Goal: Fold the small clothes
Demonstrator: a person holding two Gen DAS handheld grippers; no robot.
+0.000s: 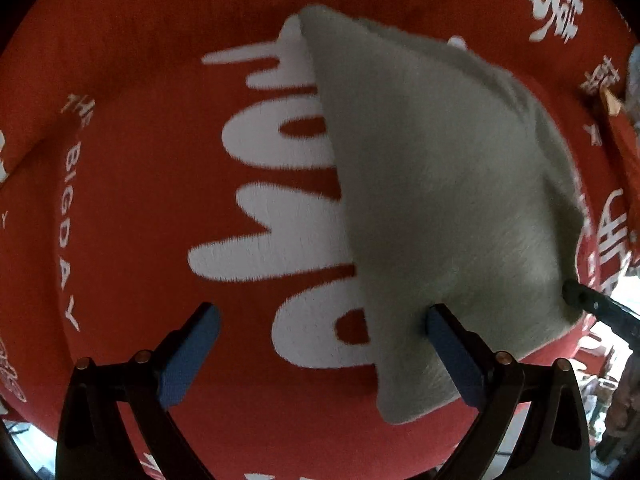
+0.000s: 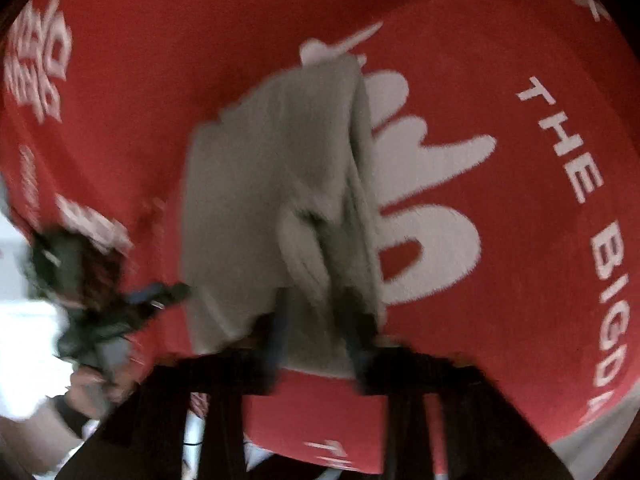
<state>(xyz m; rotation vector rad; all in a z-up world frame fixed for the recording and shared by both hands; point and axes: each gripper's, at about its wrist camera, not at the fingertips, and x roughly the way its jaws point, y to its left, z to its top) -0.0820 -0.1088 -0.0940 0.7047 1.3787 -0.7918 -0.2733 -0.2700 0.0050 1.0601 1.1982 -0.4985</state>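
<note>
Fingers (image 1: 188, 356) of my left gripper (image 1: 324, 354) stand wide apart with blue pads, gripping nothing; one pad sits over the bare red cloth (image 1: 132, 160), the other just overlaps the near edge of the grey garment (image 1: 440, 184). That garment is my landmark: a small pale grey, fuzzy piece lying on the red cloth, partly covering the big white lettering (image 1: 276, 200). From my left wrist view its far corner rises to a point, and its right-hand edge is pinched by a dark fingertip of my right gripper (image 1: 576, 294) coming in from that side.

On the right wrist view, badly motion-blurred, my right gripper (image 2: 320, 320) has its fingers drawn close together around a bunched fold of the grey garment (image 2: 260, 168), so it holds the cloth; beyond the fold the garment spreads flat across the red cloth (image 2: 500, 60). To the garment's left I see my left gripper (image 2: 156, 296), just touching or beside its edge; I cannot tell which. White words reading THE BIGDAY (image 2: 576, 168) run to the garment's right
</note>
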